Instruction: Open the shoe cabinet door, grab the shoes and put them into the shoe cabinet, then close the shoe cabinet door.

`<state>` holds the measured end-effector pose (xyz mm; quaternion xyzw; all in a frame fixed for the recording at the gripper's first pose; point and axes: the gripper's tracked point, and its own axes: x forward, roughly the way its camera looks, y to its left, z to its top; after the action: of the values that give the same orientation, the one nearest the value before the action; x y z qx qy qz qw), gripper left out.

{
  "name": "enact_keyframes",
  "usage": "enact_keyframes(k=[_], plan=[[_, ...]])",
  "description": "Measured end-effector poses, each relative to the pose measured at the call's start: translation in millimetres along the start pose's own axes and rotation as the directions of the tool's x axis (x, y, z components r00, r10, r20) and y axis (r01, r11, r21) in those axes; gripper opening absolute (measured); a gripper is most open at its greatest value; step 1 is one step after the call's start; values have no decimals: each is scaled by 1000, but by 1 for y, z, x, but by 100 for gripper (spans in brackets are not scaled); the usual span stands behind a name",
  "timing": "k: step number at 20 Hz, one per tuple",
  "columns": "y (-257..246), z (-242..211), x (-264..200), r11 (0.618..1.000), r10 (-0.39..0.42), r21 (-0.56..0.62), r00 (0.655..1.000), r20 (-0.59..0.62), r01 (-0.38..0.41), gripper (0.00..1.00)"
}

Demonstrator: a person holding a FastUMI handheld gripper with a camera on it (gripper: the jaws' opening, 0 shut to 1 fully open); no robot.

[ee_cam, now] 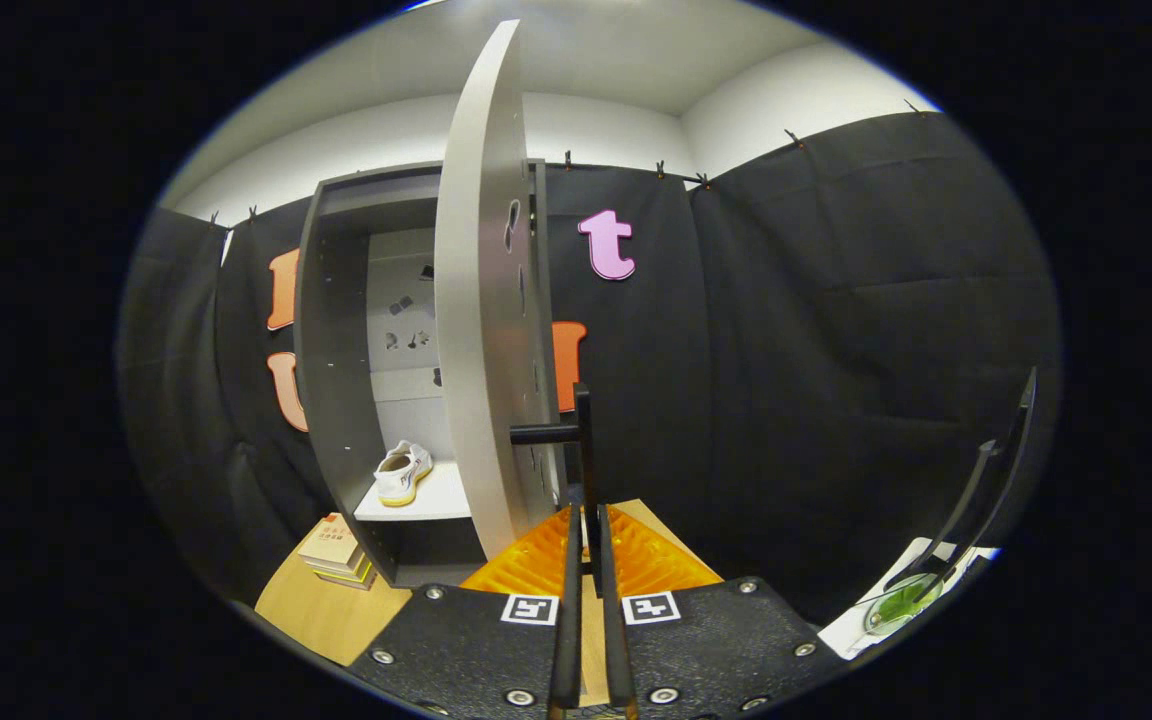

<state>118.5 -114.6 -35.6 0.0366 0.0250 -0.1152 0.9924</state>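
One white shoe (403,473) sitting inside the shoe cabinet (336,380), door (476,330) swung out wide.

So the gripper (588,530) has its two fingers squeezed nearly together around the thin dark handle (581,440) that sticks off the door's edge, both of them pressing on the vertical bar, which runs up from between the tips. Door is seen almost edge-on, standing just ahead of the fingers and reaching up past the cabinet's top. Shoe is on the pale shelf (426,500) in the lower part of the cabinet, toe pointing out toward the opening, well left of the fingers. Small stack of books (336,550) lies on the wooden floor (321,605) by the cabinet's bottom left corner. Off to the right there's a dark stand (986,480) next to something green (901,603), can't tell what it is.
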Motion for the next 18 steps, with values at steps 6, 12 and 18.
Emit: enact_keyframes(k=[6, 12, 18], plan=[[-30, 1, 3, 996, -89, -32, 996, -6, 89, 5], [-51, 4, -7, 989, -144, -38, 990, -7, 144, 5], [-37, 6, -32, 990, -136, -39, 991, 0, 136, 5]])
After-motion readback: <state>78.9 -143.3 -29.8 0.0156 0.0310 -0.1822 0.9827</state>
